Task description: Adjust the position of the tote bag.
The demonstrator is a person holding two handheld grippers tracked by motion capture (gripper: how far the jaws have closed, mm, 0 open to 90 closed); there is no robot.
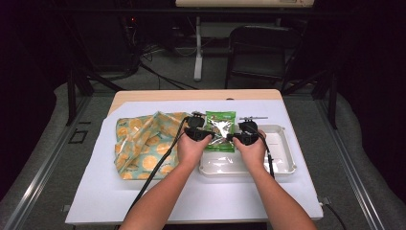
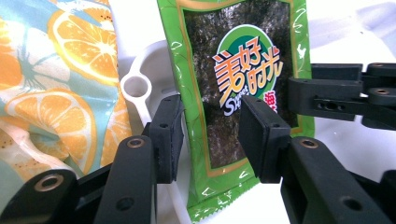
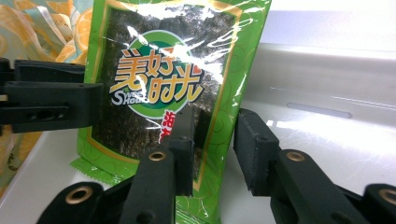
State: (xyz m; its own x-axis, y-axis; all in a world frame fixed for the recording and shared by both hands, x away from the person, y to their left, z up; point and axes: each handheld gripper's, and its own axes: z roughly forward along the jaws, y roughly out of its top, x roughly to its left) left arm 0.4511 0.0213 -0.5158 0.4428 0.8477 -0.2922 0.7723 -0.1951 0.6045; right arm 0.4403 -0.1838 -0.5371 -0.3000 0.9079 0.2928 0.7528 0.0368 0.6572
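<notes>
A: The seaweed snack packet (image 1: 220, 130) lies across the left end of the white plastic tray (image 1: 280, 165), its top edge over the tray's rim. The left gripper (image 1: 197, 128) and right gripper (image 1: 248, 132) each straddle one long edge of it.

B: Jaw state?

A: Both stand part-spread with the packet's edge between them. In the left gripper view one pad (image 2: 169, 135) sits at the film and the other (image 2: 259, 137) looks clear of it; the right gripper view reads much the same. Whether either pad presses, the frames cannot settle.

B: Risk?

A: Likely slip: the glossy film could slide out or crumple if only the margins get pinched, and uneven closing might skew the packet.

B: View differences?

A: The high view places the orange-print bag (image 1: 143, 143) left of the tray. The left gripper view shows the tray's ring handle (image 2: 136, 87).
</notes>
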